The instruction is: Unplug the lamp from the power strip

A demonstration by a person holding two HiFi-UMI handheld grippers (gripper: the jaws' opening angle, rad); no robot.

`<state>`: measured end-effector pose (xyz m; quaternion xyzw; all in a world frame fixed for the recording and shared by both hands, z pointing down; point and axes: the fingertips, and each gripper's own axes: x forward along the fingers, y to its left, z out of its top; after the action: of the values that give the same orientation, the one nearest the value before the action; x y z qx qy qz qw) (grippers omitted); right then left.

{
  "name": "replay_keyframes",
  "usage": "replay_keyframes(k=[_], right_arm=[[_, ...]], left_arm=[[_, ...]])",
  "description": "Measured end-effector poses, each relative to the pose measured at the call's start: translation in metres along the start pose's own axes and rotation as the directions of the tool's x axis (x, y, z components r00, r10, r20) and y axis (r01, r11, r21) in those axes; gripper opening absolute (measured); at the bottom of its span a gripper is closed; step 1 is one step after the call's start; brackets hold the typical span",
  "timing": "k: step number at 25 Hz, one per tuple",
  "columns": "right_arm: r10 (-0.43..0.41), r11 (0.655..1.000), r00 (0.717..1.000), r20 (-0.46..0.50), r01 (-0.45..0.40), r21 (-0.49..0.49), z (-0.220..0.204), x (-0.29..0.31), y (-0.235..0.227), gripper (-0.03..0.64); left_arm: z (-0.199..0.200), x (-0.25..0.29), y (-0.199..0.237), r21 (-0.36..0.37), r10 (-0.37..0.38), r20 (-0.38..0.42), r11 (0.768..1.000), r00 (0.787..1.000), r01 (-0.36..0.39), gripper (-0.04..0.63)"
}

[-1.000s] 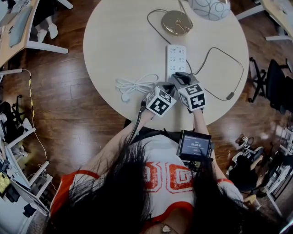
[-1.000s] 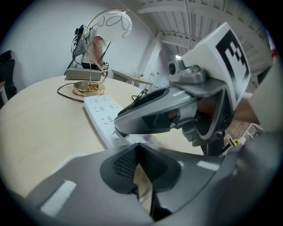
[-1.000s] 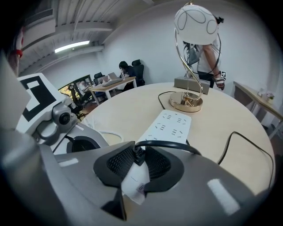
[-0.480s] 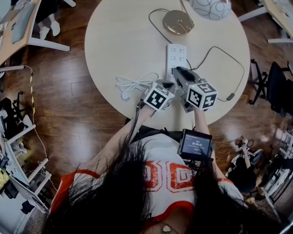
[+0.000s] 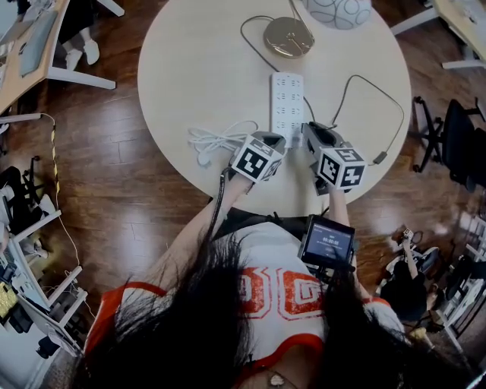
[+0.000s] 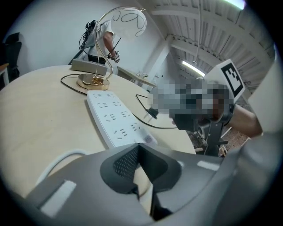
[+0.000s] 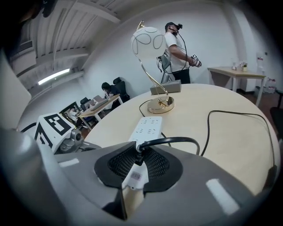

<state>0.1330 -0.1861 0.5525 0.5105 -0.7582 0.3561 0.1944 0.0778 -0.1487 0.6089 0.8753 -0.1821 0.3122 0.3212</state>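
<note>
The white power strip (image 5: 287, 99) lies lengthwise on the round table (image 5: 205, 68); it also shows in the left gripper view (image 6: 112, 121) and the right gripper view (image 7: 147, 124). The gold lamp base (image 5: 288, 36) and white shade (image 5: 338, 11) stand behind it. My right gripper (image 5: 316, 132) is shut on the lamp's white plug (image 7: 135, 175), held off to the right of the strip's near end, its black cable (image 5: 383, 102) looping away. My left gripper (image 5: 274, 140) is shut at the strip's near end, nothing visible between its jaws (image 6: 139, 148).
A coiled white cord (image 5: 219, 140) lies left of the strip near the table's front edge. The black cable carries an inline switch (image 5: 380, 158) at the right rim. Desks and chairs (image 5: 456, 140) surround the table. A person (image 7: 177, 48) stands behind the lamp.
My right gripper has pulled back and to the right, away from the strip's near end, taking the plug out with it. The left gripper has stayed at the strip.
</note>
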Motion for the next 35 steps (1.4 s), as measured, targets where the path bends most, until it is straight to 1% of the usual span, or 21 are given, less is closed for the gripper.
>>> replay_keyframes(k=[4, 6, 9, 13, 15, 16, 19, 22, 24, 26, 28, 31, 33, 35], right_arm=[[-0.059, 0.998, 0.998, -0.032, 0.059, -0.001, -0.018, -0.014, -0.023, 0.058], [-0.073, 0.997, 0.996, -0.051, 0.073, -0.002, -0.028, -0.018, -0.030, 0.058], [-0.063, 0.998, 0.996, -0.068, 0.064, 0.018, -0.041, -0.018, -0.032, 0.060], [-0.044, 0.997, 0.994, -0.101, 0.049, 0.053, -0.062, -0.016, -0.030, 0.058], [-0.026, 0.998, 0.992, -0.120, 0.032, 0.049, -0.070, -0.017, -0.028, 0.061], [-0.015, 0.999, 0.992, -0.127, 0.020, 0.044, -0.073, -0.018, -0.027, 0.071], [0.015, 0.999, 0.991, -0.135, -0.009, 0.040, -0.078, -0.025, -0.027, 0.151], [0.001, 0.999, 0.994, -0.106, 0.003, 0.036, -0.077, -0.034, -0.034, 0.150], [-0.008, 0.999, 0.998, -0.069, 0.011, 0.049, -0.072, -0.039, -0.037, 0.147], [0.000, 0.998, 1.000, -0.028, 0.001, 0.066, -0.064, -0.041, -0.036, 0.136], [0.019, 0.998, 1.000, 0.001, -0.019, 0.067, -0.055, -0.043, -0.034, 0.132], [0.049, 0.998, 0.999, 0.018, -0.050, 0.044, -0.048, -0.055, -0.035, 0.116], [0.070, 0.997, 0.997, 0.024, -0.071, 0.029, -0.045, -0.063, -0.035, 0.082], [0.093, 0.995, 0.995, 0.032, -0.094, 0.014, -0.040, -0.064, -0.030, 0.049]], left_arm=[[-0.001, 0.000, 0.000, -0.031, 0.002, 0.016, 1.000, 1.000, -0.002, 0.000], [0.000, -0.001, 0.001, -0.045, 0.005, 0.024, 0.999, 1.000, -0.004, 0.000], [0.002, -0.002, 0.005, -0.067, 0.013, 0.042, 0.998, 0.999, -0.011, 0.000], [0.004, -0.002, 0.008, -0.144, 0.007, 0.102, 0.990, 0.995, 0.007, 0.000], [0.005, -0.003, 0.009, -0.154, 0.012, 0.116, 0.988, 0.993, 0.006, 0.000], [0.005, -0.004, 0.009, -0.148, 0.020, 0.118, 0.989, 0.993, -0.002, 0.000], [0.006, -0.004, 0.008, -0.141, 0.045, 0.130, 0.990, 0.990, -0.026, 0.000], [0.005, -0.005, 0.012, -0.146, 0.066, 0.144, 0.988, 0.987, -0.045, 0.000], [0.001, -0.007, 0.017, -0.145, 0.086, 0.137, 0.987, 0.987, -0.066, 0.000], [-0.003, -0.011, 0.022, -0.147, 0.111, 0.125, 0.985, 0.986, -0.092, 0.000], [-0.004, -0.018, 0.022, -0.165, 0.131, 0.137, 0.980, 0.982, -0.107, 0.000], [0.005, -0.025, 0.001, -0.227, 0.137, 0.197, 0.970, 0.971, -0.091, 0.000], [0.014, -0.029, -0.014, -0.265, 0.135, 0.248, 0.962, 0.959, -0.067, 0.000], [0.021, -0.037, -0.022, -0.289, 0.142, 0.299, 0.956, 0.944, -0.053, 0.000]])
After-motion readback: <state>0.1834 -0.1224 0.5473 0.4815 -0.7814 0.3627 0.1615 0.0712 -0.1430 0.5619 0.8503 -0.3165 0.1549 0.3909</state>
